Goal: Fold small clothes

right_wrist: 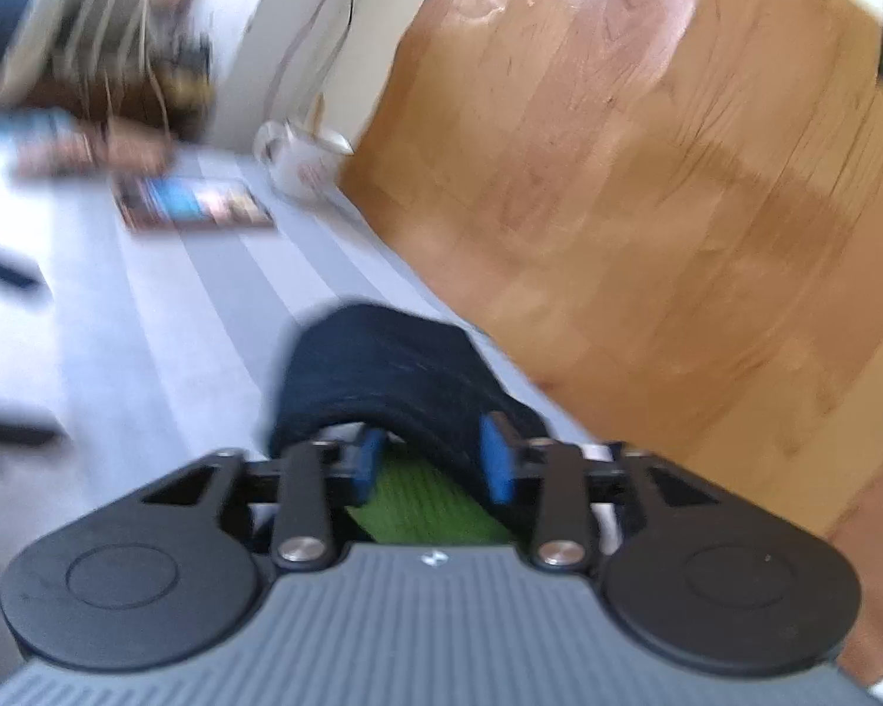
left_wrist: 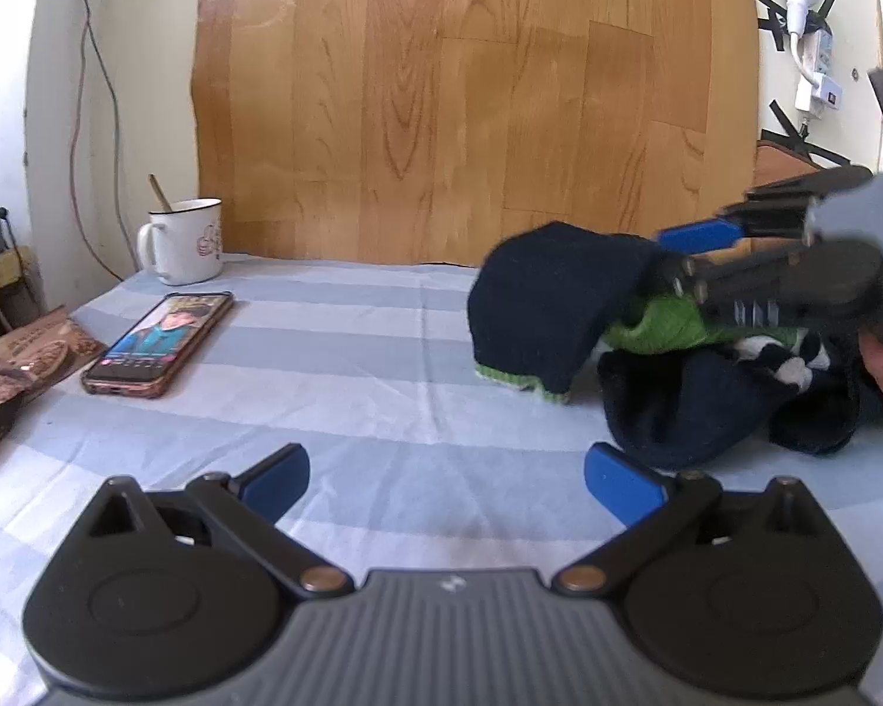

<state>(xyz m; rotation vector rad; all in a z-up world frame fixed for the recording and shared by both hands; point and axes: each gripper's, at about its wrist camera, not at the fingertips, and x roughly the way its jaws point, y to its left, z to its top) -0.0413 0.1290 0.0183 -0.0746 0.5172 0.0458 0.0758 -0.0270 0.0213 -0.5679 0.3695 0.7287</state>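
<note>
A small navy and green garment [left_wrist: 535,317] is lifted off the striped blue sheet [left_wrist: 324,365] at the right. More dark cloth with a black-and-white patch [left_wrist: 706,406] lies crumpled under it. My right gripper [left_wrist: 677,253] comes in from the right and is shut on the navy and green garment, which drapes over its blue fingers [right_wrist: 494,459] in the right wrist view [right_wrist: 382,376]. My left gripper [left_wrist: 447,485] is open and empty, low over the sheet, left of and in front of the clothes.
A phone [left_wrist: 159,344] with a lit screen lies at the left of the sheet. A white mug [left_wrist: 185,250] stands behind it. A snack packet [left_wrist: 12,376] lies at the left edge. A wooden panel [left_wrist: 477,100] backs the surface.
</note>
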